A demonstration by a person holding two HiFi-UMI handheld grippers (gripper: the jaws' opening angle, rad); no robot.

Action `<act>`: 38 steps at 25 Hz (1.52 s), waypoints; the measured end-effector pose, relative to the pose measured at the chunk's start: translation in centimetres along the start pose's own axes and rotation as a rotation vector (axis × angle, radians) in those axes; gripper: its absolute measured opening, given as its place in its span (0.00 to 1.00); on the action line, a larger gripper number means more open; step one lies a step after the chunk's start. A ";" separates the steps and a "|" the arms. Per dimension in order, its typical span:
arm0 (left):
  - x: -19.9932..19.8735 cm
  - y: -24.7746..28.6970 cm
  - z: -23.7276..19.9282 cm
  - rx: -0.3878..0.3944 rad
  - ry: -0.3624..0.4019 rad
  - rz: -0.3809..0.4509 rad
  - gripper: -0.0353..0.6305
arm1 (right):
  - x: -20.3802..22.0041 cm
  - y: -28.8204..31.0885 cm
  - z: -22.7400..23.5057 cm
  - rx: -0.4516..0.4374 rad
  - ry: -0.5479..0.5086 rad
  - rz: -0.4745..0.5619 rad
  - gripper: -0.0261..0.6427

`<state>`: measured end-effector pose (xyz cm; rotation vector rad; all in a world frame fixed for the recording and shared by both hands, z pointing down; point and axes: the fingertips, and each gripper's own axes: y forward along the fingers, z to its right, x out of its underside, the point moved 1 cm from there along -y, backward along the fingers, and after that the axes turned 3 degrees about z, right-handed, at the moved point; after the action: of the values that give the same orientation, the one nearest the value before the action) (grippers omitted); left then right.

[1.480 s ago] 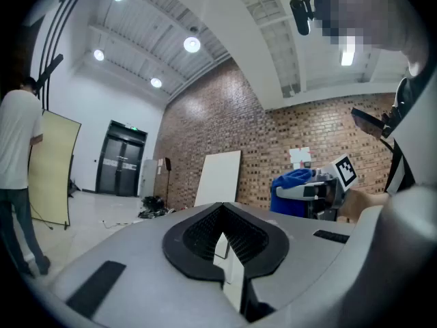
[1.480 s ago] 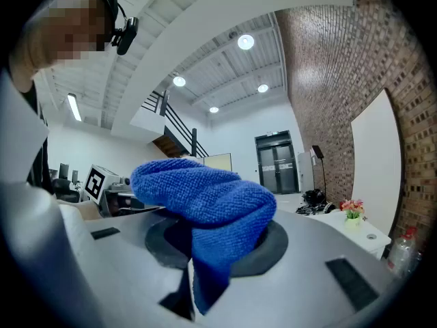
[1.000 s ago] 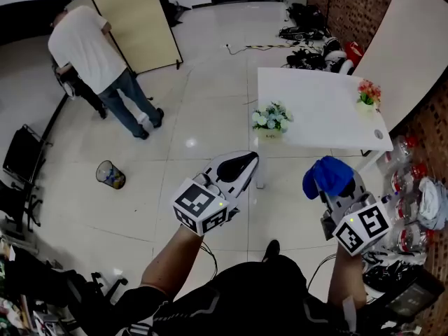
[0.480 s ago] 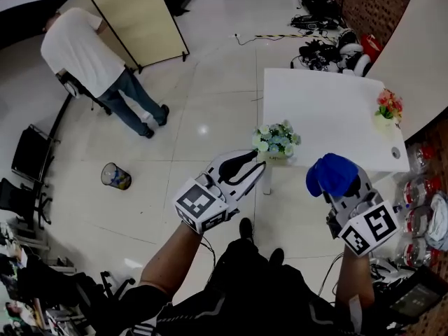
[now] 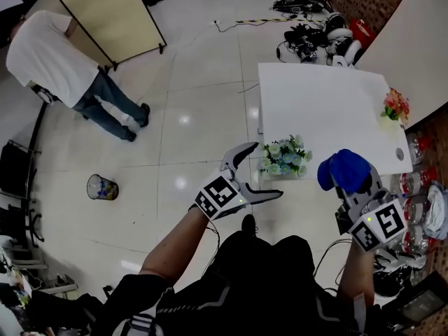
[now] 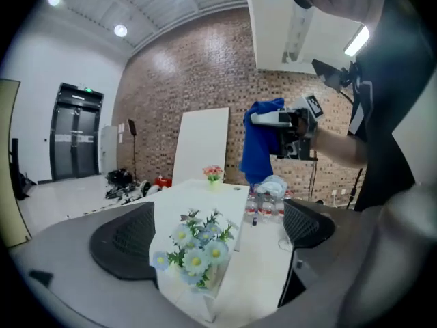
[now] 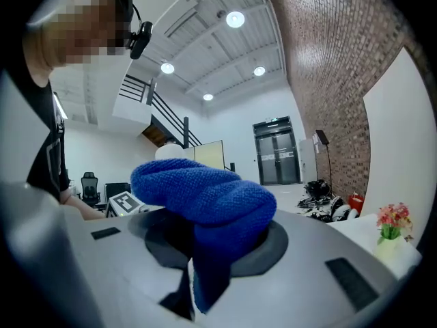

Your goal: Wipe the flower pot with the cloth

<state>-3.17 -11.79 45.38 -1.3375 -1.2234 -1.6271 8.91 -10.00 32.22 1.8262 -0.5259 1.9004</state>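
A small pot of pale blue and white flowers [image 5: 285, 157] [image 6: 196, 250] stands at the near corner of the white table [image 5: 329, 110]. My left gripper [image 5: 257, 171] hangs just short of that corner, its jaws opening wide with nothing between them; in the left gripper view the pot sits ahead, between the two dark pads. My right gripper [image 5: 352, 180] is shut on a bunched blue cloth [image 5: 341, 170] [image 7: 205, 198], held off the table's near edge to the right of the pot. A second pot with pink flowers [image 5: 395, 106] [image 7: 390, 228] stands at the table's far right edge.
A person in a white shirt [image 5: 49, 54] stands by a tan partition [image 5: 105, 12] at the far left. A small bin [image 5: 102, 187] sits on the tiled floor. Cables and gear [image 5: 315, 33] lie beyond the table. Water bottles [image 5: 420, 187] stand on the floor at the right.
The left gripper's jaws have gone from shut to wide open and it has moved forward to the table corner. The right gripper has advanced too, still holding the cloth.
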 end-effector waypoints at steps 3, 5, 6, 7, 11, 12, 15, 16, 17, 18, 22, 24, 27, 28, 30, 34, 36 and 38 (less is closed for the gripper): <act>3.1 2.3 -1.5 0.036 -0.024 -0.049 0.95 | 1.3 1.4 1.6 0.017 0.008 -0.027 0.17; 4.7 3.7 -2.3 0.037 -0.028 -0.063 0.95 | 1.9 2.3 2.7 0.015 0.015 -0.036 0.17; 5.5 4.2 -2.9 0.028 -0.019 -0.064 0.95 | 2.0 2.7 3.2 0.013 0.030 -0.032 0.17; 6.3 4.5 -3.4 0.017 -0.007 -0.064 0.95 | 2.1 3.2 3.5 0.010 0.050 -0.025 0.17; 10.2 5.2 -4.4 -0.005 -0.050 -0.093 0.95 | 3.8 3.7 5.2 -0.001 0.055 -0.067 0.17; 11.3 5.5 -4.3 0.000 -0.050 -0.114 0.95 | 4.2 3.8 5.5 -0.005 0.060 -0.073 0.17; 14.2 6.9 -4.3 0.009 -0.025 -0.158 0.95 | 6.1 4.0 6.9 -0.007 0.059 -0.099 0.17; 15.1 7.4 -4.5 0.005 -0.025 -0.168 0.95 | 7.0 3.9 7.4 -0.003 0.049 -0.118 0.17; 16.0 7.9 -4.8 -0.001 -0.028 -0.175 0.95 | 7.8 3.9 7.7 -0.003 0.041 -0.132 0.17; 16.6 8.4 -5.1 -0.010 -0.032 -0.176 0.95 | 8.5 3.9 7.8 -0.006 0.035 -0.142 0.17; 18.3 9.9 -5.7 -0.027 -0.027 -0.132 0.95 | 10.5 3.8 8.1 -0.018 0.041 -0.156 0.17; 19.5 9.9 -5.9 -0.030 -0.017 -0.134 0.95 | 11.0 4.0 8.0 -0.022 0.061 -0.137 0.17; 20.7 10.0 -6.5 -0.051 -0.001 -0.136 0.95 | 12.7 3.7 8.7 -0.014 0.040 -0.148 0.17; 20.9 10.1 -6.5 -0.057 -0.002 -0.131 0.95 | 13.4 3.6 8.9 -0.014 0.024 -0.159 0.17; 21.2 10.7 -6.3 -0.054 0.005 -0.127 0.95 | 14.1 3.5 8.9 -0.021 0.016 -0.161 0.17; 20.8 12.2 -5.9 0.005 0.036 -0.135 0.95 | 13.8 4.0 8.3 -0.025 0.067 -0.121 0.17; 20.5 13.0 -5.8 0.038 0.054 -0.137 0.95 | 13.9 4.2 8.4 -0.023 0.081 -0.112 0.17; 20.4 13.6 -5.9 0.067 0.059 -0.134 0.95 | 14.2 4.3 8.5 -0.020 0.085 -0.114 0.17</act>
<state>2.76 -20.65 68.29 -1.1802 -1.3452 -1.6894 13.23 -17.48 47.01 1.7170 -0.4019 1.8800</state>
